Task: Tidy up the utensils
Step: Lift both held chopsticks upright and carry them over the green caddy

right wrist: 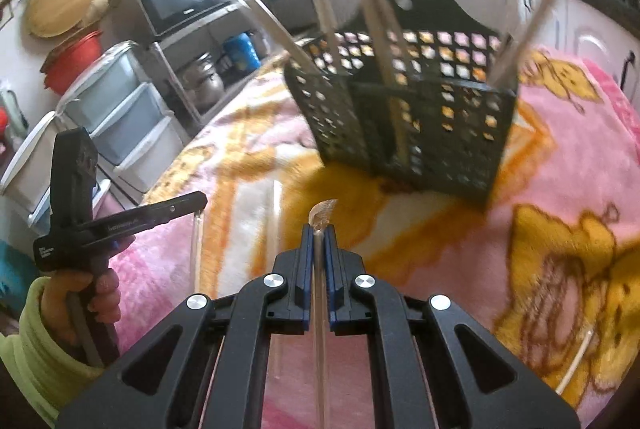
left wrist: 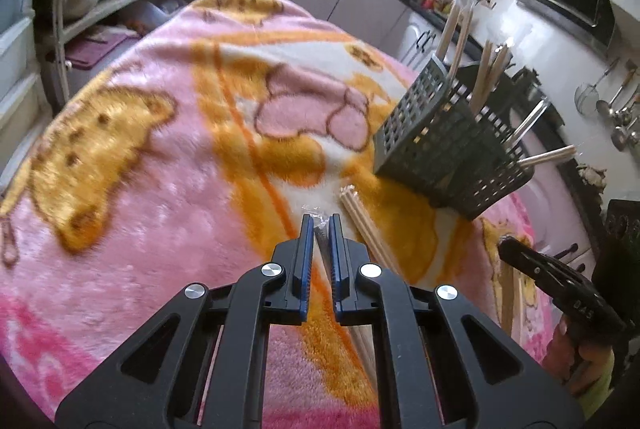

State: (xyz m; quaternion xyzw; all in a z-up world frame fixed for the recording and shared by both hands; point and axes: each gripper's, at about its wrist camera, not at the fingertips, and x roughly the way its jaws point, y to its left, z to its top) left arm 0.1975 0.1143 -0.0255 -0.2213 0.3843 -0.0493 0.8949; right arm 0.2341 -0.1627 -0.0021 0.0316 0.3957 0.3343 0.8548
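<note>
Ideally, with each gripper, left [left wrist: 321,225] and right [right wrist: 319,231], clamped on a wrapped chopstick pair [right wrist: 320,219], both should have approached the far dark basket [right wrist: 404,117] tip-down, aiming for open compartments.

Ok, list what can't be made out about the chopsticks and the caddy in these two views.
- Left wrist view: the wrapped item in the left gripper is hidden by the fingers; only a crinkled wrapper tip shows.
- Right wrist view: the wrapped chopsticks in the right gripper run under the gripper body, so their far end is unseen.
- Right wrist view: the black utensil caddy is motion-blurred; its contents can't be counted.
</note>
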